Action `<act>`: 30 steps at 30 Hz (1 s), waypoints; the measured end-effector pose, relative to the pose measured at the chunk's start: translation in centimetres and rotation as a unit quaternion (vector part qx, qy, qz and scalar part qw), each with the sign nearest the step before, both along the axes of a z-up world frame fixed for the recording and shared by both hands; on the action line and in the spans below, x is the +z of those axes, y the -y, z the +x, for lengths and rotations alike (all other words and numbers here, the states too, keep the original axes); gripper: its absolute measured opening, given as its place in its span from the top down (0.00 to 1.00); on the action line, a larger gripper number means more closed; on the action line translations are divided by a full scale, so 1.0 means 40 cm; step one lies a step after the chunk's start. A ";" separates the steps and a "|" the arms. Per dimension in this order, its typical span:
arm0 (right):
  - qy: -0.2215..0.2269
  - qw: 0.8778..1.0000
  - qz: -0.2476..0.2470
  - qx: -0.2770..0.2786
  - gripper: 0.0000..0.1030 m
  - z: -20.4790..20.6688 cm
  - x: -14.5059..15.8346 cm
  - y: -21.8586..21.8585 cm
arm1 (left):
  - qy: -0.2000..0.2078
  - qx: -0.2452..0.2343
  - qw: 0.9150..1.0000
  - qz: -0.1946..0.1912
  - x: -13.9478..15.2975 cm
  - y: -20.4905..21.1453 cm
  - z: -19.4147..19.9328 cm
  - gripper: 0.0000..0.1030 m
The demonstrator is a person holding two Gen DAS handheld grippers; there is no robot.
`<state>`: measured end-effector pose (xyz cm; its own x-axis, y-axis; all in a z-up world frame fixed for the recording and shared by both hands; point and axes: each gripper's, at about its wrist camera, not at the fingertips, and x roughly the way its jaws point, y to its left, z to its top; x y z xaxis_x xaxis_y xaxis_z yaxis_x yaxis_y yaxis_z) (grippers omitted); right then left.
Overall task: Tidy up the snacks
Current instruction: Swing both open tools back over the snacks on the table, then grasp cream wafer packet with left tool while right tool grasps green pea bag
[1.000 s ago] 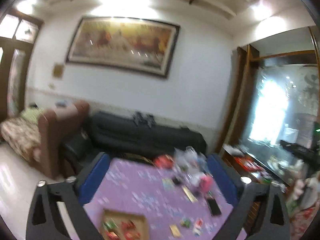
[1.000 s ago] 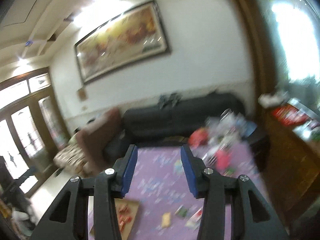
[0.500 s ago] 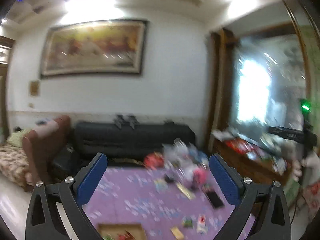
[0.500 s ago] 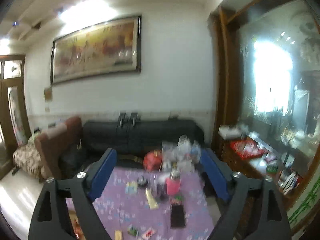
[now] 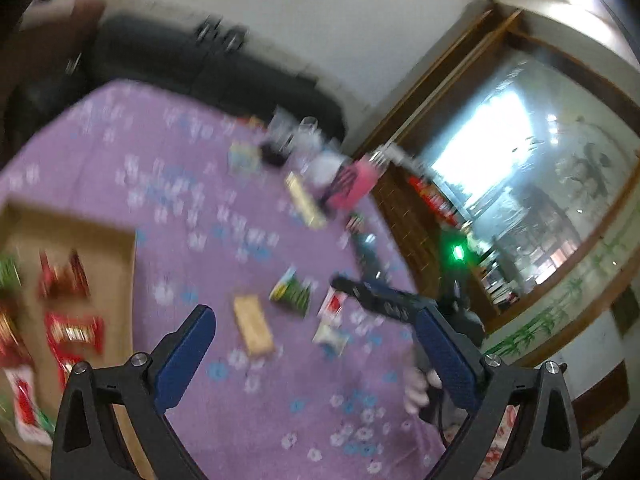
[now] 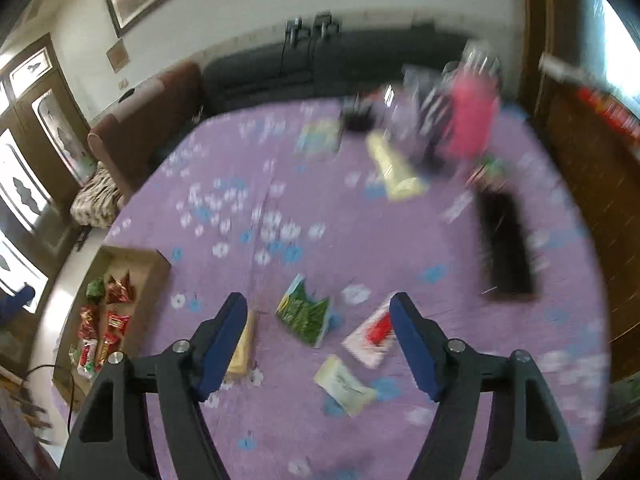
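Several loose snack packets lie on the purple flowered tablecloth [image 6: 320, 208]: a green packet [image 6: 306, 314], a red-and-white packet [image 6: 372, 336], a pale packet [image 6: 344, 386] and a tan packet [image 6: 242, 352]. My right gripper [image 6: 318, 308] hovers over them, tilted down, its jaws wide and closing with nothing pressed between them. My left gripper [image 5: 316, 320] is open and empty above the tan packet [image 5: 253, 328] and the green packet [image 5: 292, 290]. A cardboard box [image 6: 132, 256] at the left holds several red and green snacks.
A black slab [image 6: 506, 248], a long yellow pack [image 6: 394, 168] and a pink container [image 6: 472, 116] among clutter sit at the table's far right. A dark sofa [image 6: 320, 64] stands behind the table. A wooden cabinet [image 5: 420, 216] lines the right side. A hand [image 5: 416, 392] shows in the left wrist view.
Both views have swung down from the wall and sofa onto the table as the grippers dropped. The right jaws stand wider than a second ago. The left jaws stay wide.
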<state>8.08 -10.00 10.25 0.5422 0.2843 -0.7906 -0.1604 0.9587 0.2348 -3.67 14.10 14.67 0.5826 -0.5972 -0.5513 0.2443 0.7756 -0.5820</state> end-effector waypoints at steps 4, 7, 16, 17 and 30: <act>-0.025 0.999 0.020 0.007 0.29 0.065 -0.110 -0.026 | -0.053 0.012 0.998 0.011 -0.091 0.010 0.016 0.02; -0.031 0.999 0.013 0.021 0.29 0.092 -0.146 -0.042 | -0.079 0.015 0.996 0.028 -0.136 0.028 0.040 0.02; -0.021 0.998 -0.039 0.034 0.60 0.049 -0.165 -0.067 | -0.113 0.006 0.992 0.063 -0.223 0.116 0.116 0.02; -0.019 0.999 -0.031 0.027 0.60 0.041 -0.161 -0.057 | -0.112 0.004 0.991 0.073 -0.233 0.127 0.124 0.03; 0.016 0.995 0.091 -0.023 0.60 0.000 -0.126 0.068 | -0.074 -0.001 0.973 0.220 -0.320 0.250 0.193 0.32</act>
<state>8.07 -12.72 5.21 0.5816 0.3949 -0.7112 -0.1269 0.9076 0.4001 4.05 4.11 1.87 0.4766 -0.2851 -0.8316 0.1840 0.9574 -0.2228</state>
